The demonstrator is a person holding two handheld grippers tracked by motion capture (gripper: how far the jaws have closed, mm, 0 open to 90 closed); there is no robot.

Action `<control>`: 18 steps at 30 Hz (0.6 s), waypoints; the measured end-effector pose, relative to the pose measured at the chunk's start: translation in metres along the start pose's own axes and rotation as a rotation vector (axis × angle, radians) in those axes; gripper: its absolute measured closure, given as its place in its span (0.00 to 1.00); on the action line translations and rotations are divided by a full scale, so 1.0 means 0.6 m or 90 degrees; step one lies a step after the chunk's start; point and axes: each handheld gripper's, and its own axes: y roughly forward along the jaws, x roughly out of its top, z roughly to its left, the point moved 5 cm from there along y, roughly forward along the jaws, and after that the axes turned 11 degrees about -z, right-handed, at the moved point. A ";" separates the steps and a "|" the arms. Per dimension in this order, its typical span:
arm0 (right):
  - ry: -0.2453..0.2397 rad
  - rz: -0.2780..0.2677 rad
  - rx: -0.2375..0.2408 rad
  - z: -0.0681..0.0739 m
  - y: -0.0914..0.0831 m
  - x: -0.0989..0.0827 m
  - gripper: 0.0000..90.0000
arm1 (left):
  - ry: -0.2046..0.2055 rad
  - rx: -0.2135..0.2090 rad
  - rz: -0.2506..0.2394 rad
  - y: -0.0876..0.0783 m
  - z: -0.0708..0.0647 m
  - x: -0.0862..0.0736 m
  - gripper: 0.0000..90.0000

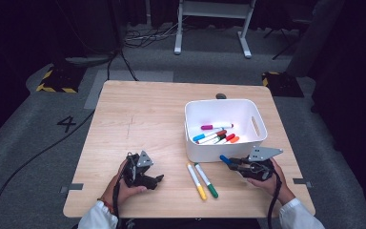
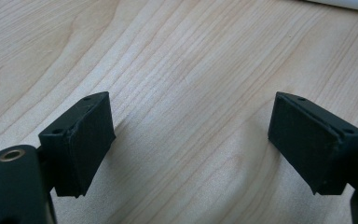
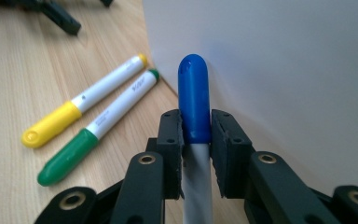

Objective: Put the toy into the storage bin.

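- I see the table first. It is wood, and my two hands come in at its near edge.
- The white bin sits on the right half of the table. It has many pens inside, and its near wall is just past my right gripper.
- My right gripper holds the blue pen. In the right gripper view the two jaws press on both sides of the pen, right where the blue cap meets the white body.
- The pen lies along the jaws, not across them. Its blue cap sticks out past the tips and points at the bin wall, very close to it.
- So I think the big thing for my next move is up: the cap must go higher than the bin's rim, then over it, before I let go.
- My right hand is the one beside the bin. My left gripper is well apart from it, to the left.
- The left gripper's jaws are wide apart, with only bare wood between them.
- The yellow pen and the green pen lie side by side on the table between my two grippers, just in front of the bin.
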 end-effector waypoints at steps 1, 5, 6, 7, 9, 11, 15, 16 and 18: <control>-0.002 -0.009 -0.004 -0.001 -0.006 0.005 0.83 | 0.000 0.000 0.000 0.000 0.000 0.000 0.16; -0.002 -0.033 -0.010 -0.003 -0.023 0.020 0.83 | 0.000 0.000 0.000 0.000 0.000 0.000 0.16; -0.003 -0.036 -0.011 -0.003 -0.027 0.022 0.83 | 0.000 0.000 0.000 0.000 0.000 0.000 0.16; -0.005 -0.040 -0.010 -0.003 -0.030 0.025 0.83 | 0.000 0.000 0.000 0.000 0.000 0.000 0.16; -0.009 -0.045 -0.012 -0.001 -0.035 0.030 0.83 | 0.000 -0.001 0.000 0.000 0.000 0.000 0.16; -0.017 -0.052 -0.009 0.000 -0.041 0.036 0.83 | 0.000 0.000 0.000 0.000 0.000 0.000 0.16; -0.016 -0.072 -0.004 0.003 -0.056 0.053 0.83 | 0.000 0.000 0.000 0.000 0.000 0.000 0.16; -0.019 -0.078 -0.003 0.004 -0.060 0.058 0.83 | 0.000 0.000 0.000 0.000 0.000 0.000 0.16; -0.023 -0.083 -0.007 0.005 -0.068 0.067 0.83 | -0.001 0.000 0.000 0.000 0.000 0.000 0.16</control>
